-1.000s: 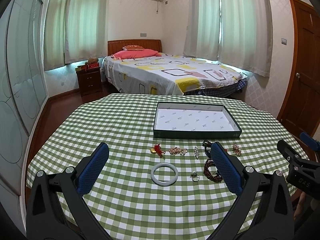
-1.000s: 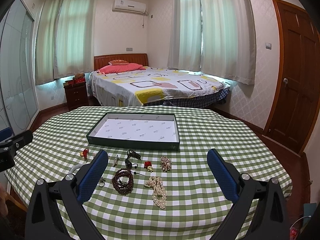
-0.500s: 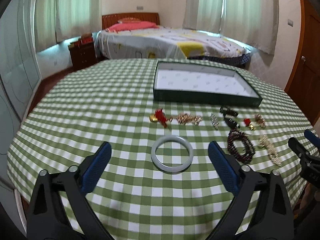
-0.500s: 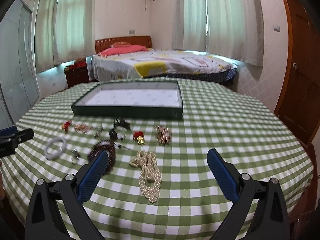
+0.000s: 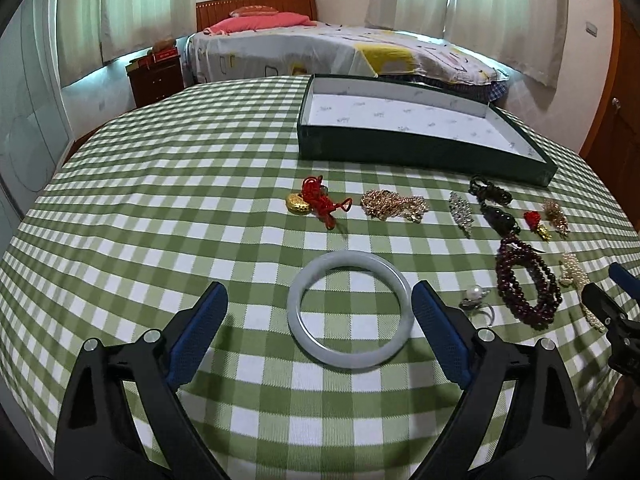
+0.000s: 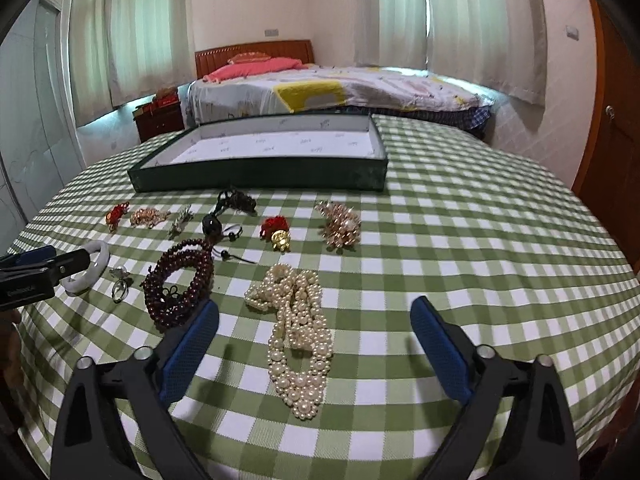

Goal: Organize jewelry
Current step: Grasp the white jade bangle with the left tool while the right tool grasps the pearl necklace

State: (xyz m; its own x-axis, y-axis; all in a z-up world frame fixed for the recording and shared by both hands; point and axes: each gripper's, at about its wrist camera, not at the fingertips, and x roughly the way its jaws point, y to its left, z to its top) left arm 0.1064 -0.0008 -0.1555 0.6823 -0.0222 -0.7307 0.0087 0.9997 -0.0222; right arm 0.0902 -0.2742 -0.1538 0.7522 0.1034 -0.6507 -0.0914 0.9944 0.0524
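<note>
Both tools gape empty: left tool (image 5: 318,312) straddling the bangle (image 5: 349,309), right tool (image 6: 314,328) the pearls (image 6: 296,332).

Your table wears a matt woven green-check cloth (image 5: 160,216). The bangle (image 5: 349,314) looks smooth, glossy, stone-like. At its 2 o'clock, dark red beads (image 5: 524,286) shine. The pearl strand (image 6: 298,334) is lustrous, and the tray (image 5: 424,152) looks like matt card, paper-lined. Gripper pads (image 6: 188,350) are textured blue.
</note>
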